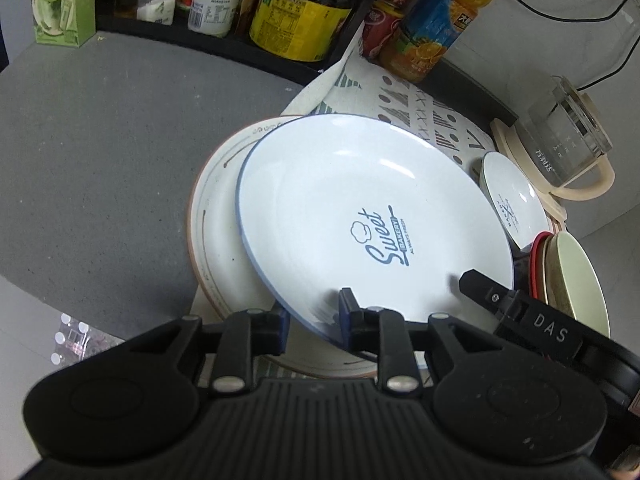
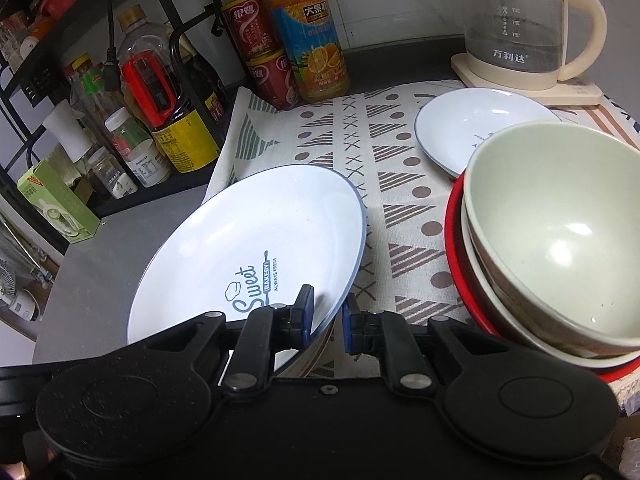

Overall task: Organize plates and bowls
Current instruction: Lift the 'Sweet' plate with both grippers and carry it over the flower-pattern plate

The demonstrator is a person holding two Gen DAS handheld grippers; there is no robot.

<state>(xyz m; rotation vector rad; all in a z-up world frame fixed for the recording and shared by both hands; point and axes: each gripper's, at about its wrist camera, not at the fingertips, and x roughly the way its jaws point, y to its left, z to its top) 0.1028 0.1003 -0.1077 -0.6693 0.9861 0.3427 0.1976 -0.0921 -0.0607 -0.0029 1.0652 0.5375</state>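
A white blue-rimmed "Sweet Bakery" plate (image 1: 360, 216) (image 2: 248, 248) is tilted above a larger cream plate with a brown rim (image 1: 216, 240). My left gripper (image 1: 314, 322) is shut on its near rim. My right gripper (image 2: 327, 318) is shut on its right rim; its finger (image 1: 480, 288) shows in the left wrist view. A smaller white plate (image 2: 464, 128) (image 1: 516, 200) lies on the patterned cloth (image 2: 384, 152). A pale green bowl (image 2: 560, 232) sits stacked in a cream bowl on a red dish (image 2: 454, 240).
Bottles, cans and jars stand on a black rack (image 2: 168, 92) at the back left. An orange juice bottle (image 2: 308, 36) stands behind the cloth. A glass kettle (image 2: 520, 24) stands at the back right. A green box (image 1: 60, 4) sits on the grey counter (image 1: 100, 140).
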